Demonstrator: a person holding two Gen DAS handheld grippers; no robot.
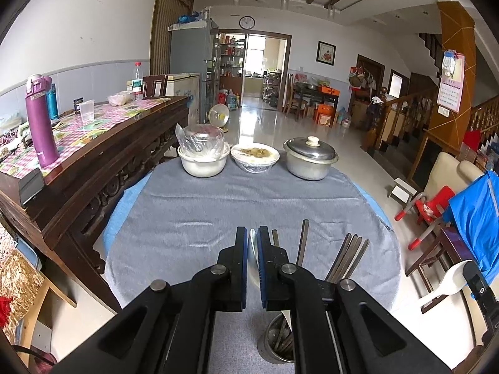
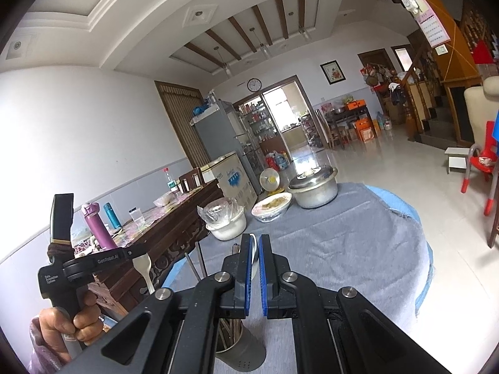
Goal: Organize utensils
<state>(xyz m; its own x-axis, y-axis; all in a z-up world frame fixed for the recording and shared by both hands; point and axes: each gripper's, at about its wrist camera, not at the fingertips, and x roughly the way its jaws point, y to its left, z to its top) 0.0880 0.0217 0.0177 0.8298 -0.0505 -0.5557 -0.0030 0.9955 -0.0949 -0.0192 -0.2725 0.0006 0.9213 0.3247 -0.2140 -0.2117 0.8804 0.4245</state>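
Round table [image 1: 218, 218] under a grey cloth, three covered dishes along its far edge. Metal utensil holder [image 1: 276, 339] at the near edge, dark chopsticks [image 1: 346, 258] standing in it. Left gripper [image 1: 253, 240] above the holder, jaws nearly together on a metal spoon [image 1: 252, 249]. Right gripper [image 2: 255, 249] likewise clamped on a white spoon [image 2: 255, 246], above the holder.
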